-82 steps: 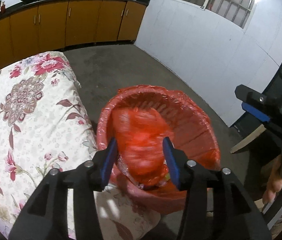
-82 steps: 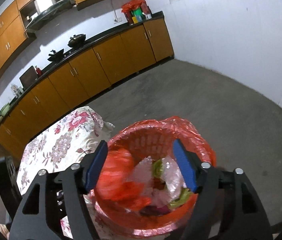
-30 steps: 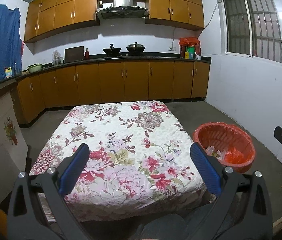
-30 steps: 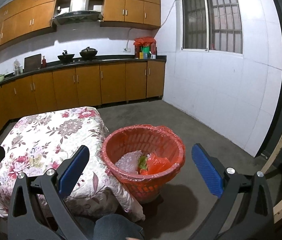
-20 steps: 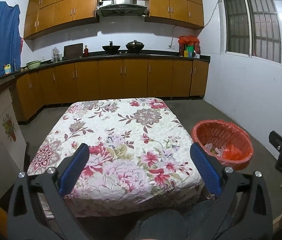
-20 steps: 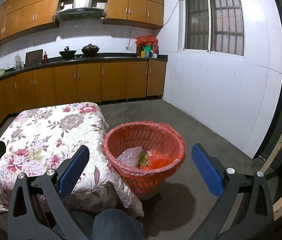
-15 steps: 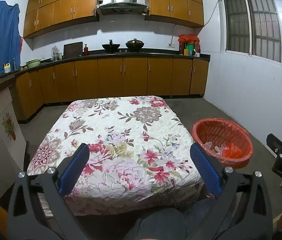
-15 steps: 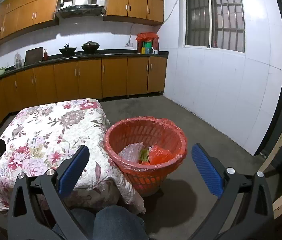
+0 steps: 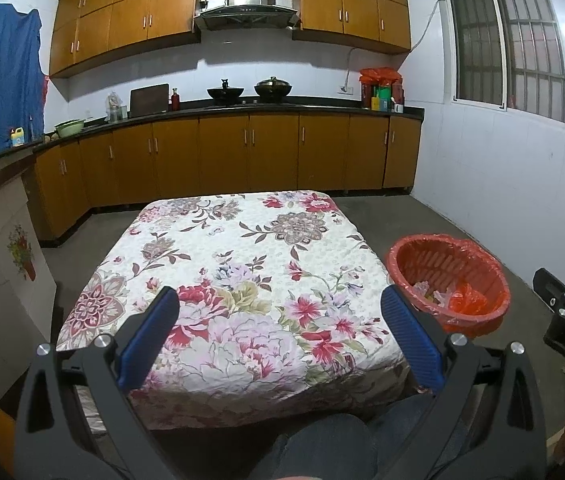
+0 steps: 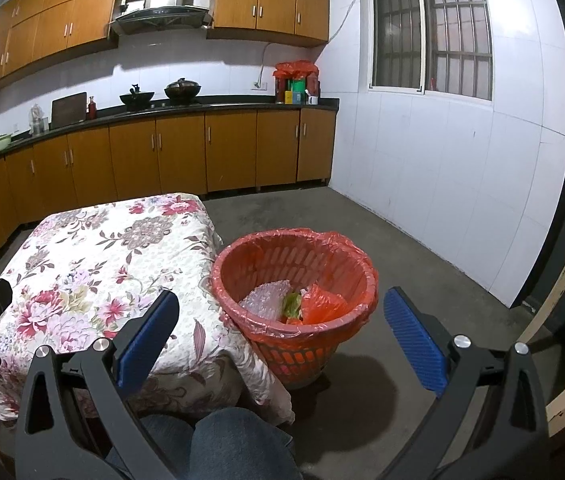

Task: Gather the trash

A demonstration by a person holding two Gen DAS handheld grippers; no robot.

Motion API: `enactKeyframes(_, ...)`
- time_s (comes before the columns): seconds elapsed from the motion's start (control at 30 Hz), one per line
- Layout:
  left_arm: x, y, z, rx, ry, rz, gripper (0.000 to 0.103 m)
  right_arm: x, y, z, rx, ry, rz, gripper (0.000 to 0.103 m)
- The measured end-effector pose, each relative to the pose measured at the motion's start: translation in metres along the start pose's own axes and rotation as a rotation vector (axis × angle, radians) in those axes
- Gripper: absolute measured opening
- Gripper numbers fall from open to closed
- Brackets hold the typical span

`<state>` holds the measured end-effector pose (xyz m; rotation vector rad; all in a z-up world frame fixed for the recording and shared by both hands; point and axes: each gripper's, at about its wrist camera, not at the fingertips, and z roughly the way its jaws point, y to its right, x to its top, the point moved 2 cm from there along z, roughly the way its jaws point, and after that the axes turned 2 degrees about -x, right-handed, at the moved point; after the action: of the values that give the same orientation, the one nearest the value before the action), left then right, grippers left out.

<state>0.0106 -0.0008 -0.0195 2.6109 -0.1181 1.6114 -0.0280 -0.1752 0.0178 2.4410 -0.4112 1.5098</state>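
Red plastic lines the basket point(image 10: 294, 316) at the table's point(image 9: 242, 264) three o'clock to catch trash, both grippers point(image 9: 282, 328) point(image 10: 282, 328) wide apart, holding nothing.

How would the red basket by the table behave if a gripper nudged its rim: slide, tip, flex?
The red basket likely tips before sliding: it narrows toward its base on rough concrete. It looks light, a slotted plastic wall holding only bubble wrap and a crumpled red bag. The thin liner over the rim would probably slip or bunch under the jaws.
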Motion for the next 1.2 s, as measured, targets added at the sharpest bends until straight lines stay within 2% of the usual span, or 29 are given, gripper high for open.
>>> enactKeyframes(1.2, 0.0031, -0.0014, -0.0036, 0.007, 0.014, -0.008, 0.099, -0.0012, -0.0011, -0.0001, 0.002, -0.002, 0.002, 0.101)
